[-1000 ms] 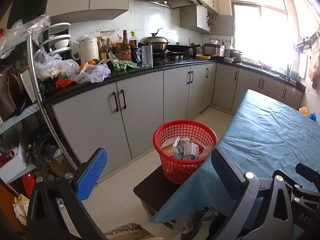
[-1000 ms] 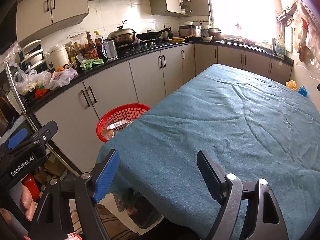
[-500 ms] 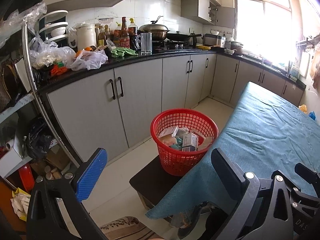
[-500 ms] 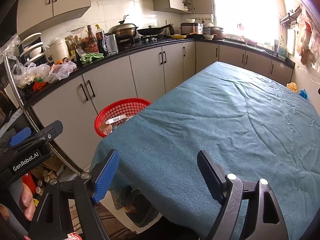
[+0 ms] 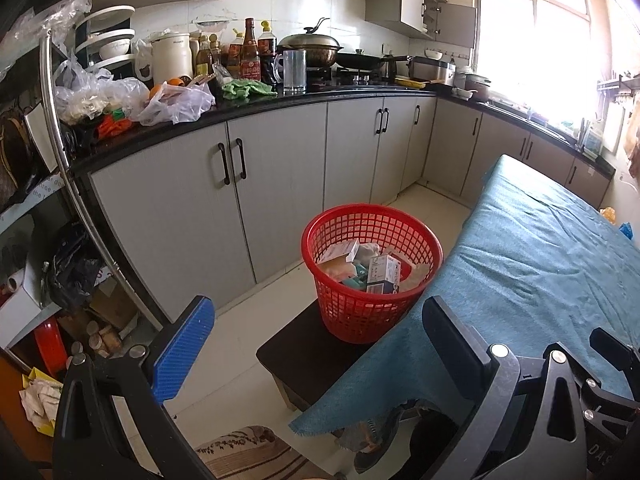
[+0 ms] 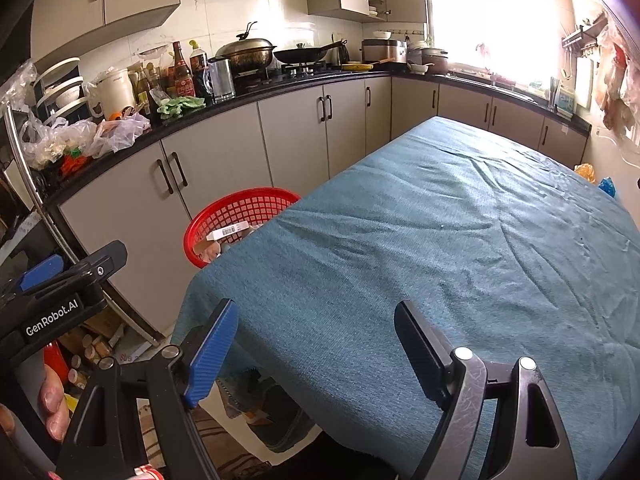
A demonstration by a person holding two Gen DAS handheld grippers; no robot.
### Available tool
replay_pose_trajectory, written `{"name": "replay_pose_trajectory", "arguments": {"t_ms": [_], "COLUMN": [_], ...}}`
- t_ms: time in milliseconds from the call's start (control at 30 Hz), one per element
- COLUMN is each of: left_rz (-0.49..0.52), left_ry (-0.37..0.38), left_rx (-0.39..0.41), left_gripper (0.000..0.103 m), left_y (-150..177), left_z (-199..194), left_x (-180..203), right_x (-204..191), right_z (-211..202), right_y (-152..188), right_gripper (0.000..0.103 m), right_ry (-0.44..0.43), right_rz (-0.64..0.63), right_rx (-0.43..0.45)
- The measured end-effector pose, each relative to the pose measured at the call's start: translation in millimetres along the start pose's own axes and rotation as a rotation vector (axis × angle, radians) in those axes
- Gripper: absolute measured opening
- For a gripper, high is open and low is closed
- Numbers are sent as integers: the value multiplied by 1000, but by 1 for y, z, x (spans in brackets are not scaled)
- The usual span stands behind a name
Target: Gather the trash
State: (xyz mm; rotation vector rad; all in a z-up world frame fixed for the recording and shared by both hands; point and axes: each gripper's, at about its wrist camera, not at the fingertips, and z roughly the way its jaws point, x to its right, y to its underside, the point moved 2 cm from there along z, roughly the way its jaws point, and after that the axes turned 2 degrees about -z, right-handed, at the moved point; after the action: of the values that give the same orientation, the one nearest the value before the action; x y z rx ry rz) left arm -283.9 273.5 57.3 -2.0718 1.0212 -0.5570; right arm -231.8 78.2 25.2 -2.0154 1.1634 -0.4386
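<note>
Grey cabinets (image 5: 276,184), black countertop (image 5: 304,94), bright window (image 6: 492,20), teal-covered table (image 6: 460,240)

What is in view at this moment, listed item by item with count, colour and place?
basket: one, red, on the dark stool beside the table
boxes: several, white and blue, inside the basket
stool: one, dark brown, on the floor
tablecloth: one, teal, covering the table
plastic bags: several, clear, left end of the black counter
sauce bottles: several, dark, on the counter
green cloth: one, on the counter
glass jug: one, clear, on the counter
lidded wok: one, metal, on the stove
left gripper: fingers apart, nothing between them
right gripper: fingers apart, over the tablecloth
hand: holding the left gripper's handle
</note>
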Motion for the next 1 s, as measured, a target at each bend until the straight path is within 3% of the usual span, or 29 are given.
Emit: {"name": "replay_pose_trajectory", "arguments": {"t_ms": [1000], "left_rz": [-17], "left_ry": [-1], "left_rx": [-43], "left_gripper": [103], "left_y": [5], "left_z": [12], "left_x": [-8], "right_x": [-6], "right_z": [8], "right_y": [5], "right_gripper": [85], "right_ry": [-5], "right_rz": [-19], "right_rx": [-15]}}
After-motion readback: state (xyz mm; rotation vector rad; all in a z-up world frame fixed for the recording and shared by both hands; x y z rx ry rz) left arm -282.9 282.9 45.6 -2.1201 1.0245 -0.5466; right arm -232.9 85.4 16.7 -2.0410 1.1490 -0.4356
